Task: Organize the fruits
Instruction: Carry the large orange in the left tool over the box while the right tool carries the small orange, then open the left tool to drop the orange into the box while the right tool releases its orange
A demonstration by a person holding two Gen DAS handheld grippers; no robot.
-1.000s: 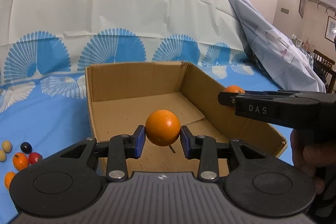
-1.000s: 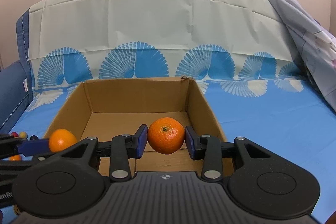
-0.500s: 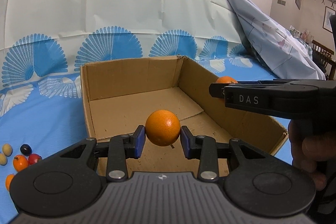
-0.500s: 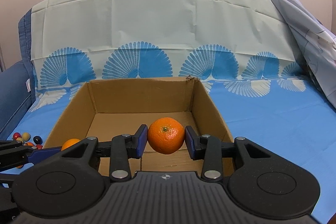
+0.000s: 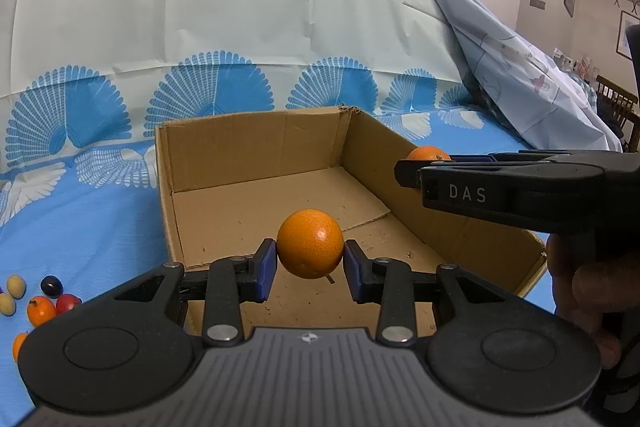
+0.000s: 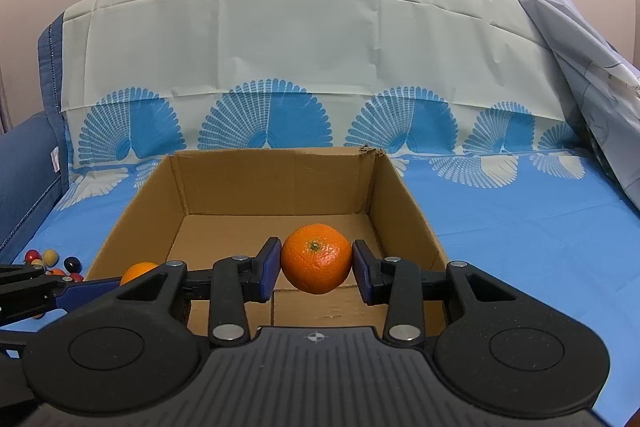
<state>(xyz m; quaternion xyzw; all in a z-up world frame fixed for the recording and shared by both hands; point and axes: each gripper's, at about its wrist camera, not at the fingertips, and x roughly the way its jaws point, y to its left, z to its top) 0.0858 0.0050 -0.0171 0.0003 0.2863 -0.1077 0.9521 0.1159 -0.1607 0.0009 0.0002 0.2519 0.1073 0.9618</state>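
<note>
My left gripper is shut on an orange, held above the near part of an open cardboard box. My right gripper is shut on a second orange with its green stem end facing the camera, also over the box. In the left wrist view the right gripper reaches in from the right with its orange partly hidden behind the finger. In the right wrist view the left gripper's orange peeks out at the lower left. The box floor shows no fruit.
Several small fruits, red, dark, pale and orange, lie on the blue patterned cloth left of the box. The same fruits show in the right wrist view. A pale draped sheet rises at the right. A hand grips the right tool.
Both grippers keep their oranges. The views have tilted slightly, so the box sits a little higher and fuller in frame; the left orange shows lower in the right wrist view.
</note>
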